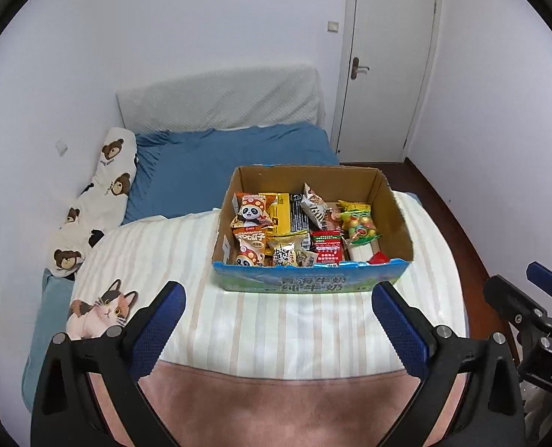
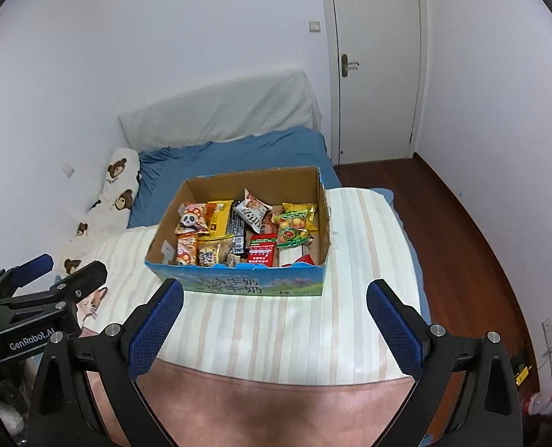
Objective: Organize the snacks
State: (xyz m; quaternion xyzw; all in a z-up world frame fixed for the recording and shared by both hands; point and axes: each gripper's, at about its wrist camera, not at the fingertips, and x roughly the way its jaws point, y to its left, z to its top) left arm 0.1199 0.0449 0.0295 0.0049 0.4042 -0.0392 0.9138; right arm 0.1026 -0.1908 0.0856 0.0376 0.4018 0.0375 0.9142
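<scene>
Snacks (image 1: 294, 229) filled an open cardboard box (image 1: 395, 201) that sat on a striped cream blanket (image 1: 276, 320) spread over a bed, in a white-walled bedroom. Inside the box, a panda-printed packet (image 1: 251, 212) lay at the far left, a yellow packet (image 1: 281, 210) just beside it, a red packet (image 1: 326, 247) near the front wall, and a green bag of round sweets (image 1: 359, 225) toward the right side. In front of the box, the left gripper (image 1: 277, 320) hovered over the blanket with its blue-padded fingers spread wide and nothing between them. The right gripper (image 2: 274, 318) (seen from its own camera) was likewise parted and empty, just short of the box's printed blue front. Behind the box lay a blue sheet (image 1: 216, 160) and, left of it, a bear-print pillow (image 1: 108, 182); a closed white door (image 1: 387, 59) stood beyond.
</scene>
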